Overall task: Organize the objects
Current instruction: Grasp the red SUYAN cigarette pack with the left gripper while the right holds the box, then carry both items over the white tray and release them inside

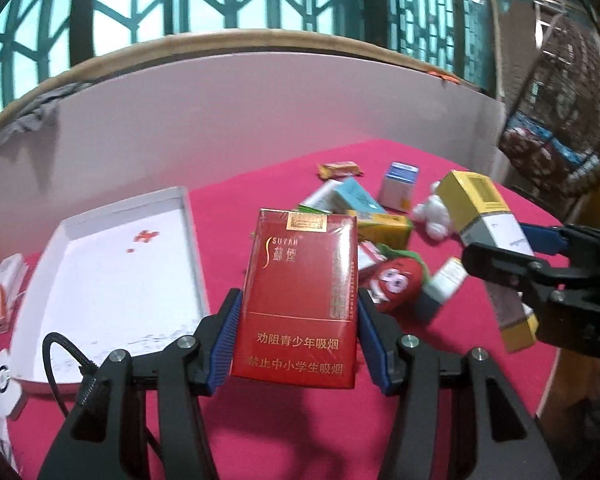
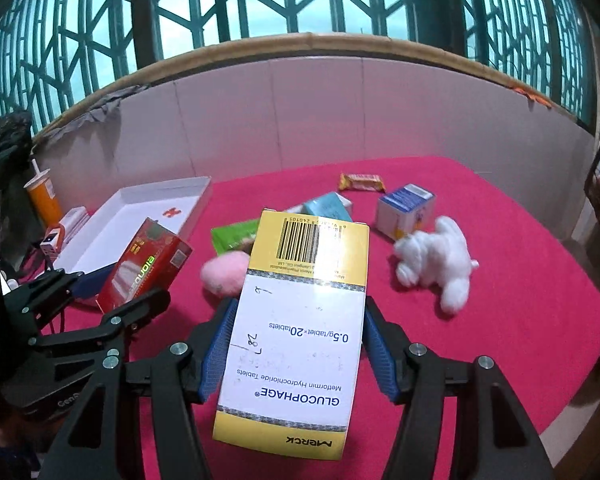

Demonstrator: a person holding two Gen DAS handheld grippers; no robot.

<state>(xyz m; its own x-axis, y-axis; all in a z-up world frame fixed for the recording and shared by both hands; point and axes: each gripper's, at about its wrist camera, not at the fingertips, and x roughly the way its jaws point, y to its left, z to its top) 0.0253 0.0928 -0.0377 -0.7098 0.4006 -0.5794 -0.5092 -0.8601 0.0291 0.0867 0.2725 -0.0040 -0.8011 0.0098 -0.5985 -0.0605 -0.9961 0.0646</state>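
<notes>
The red pack [image 1: 300, 300] is up in the air, squeezed between the 2 blue pads of the left tool [image 1: 298, 344]. The yellow and white pill box [image 2: 296, 328] is held the same way by the right tool [image 2: 298, 350], also off the pink counter [image 2: 520, 320]. I think both should go into the white tray [image 1: 112, 280] on the left. Keep each squeeze firm and each box flat. Go 1 at a time so the tools do not bump. Stay high over the pile of small boxes [image 1: 360, 200] and the white toy [image 2: 440, 264].
</notes>
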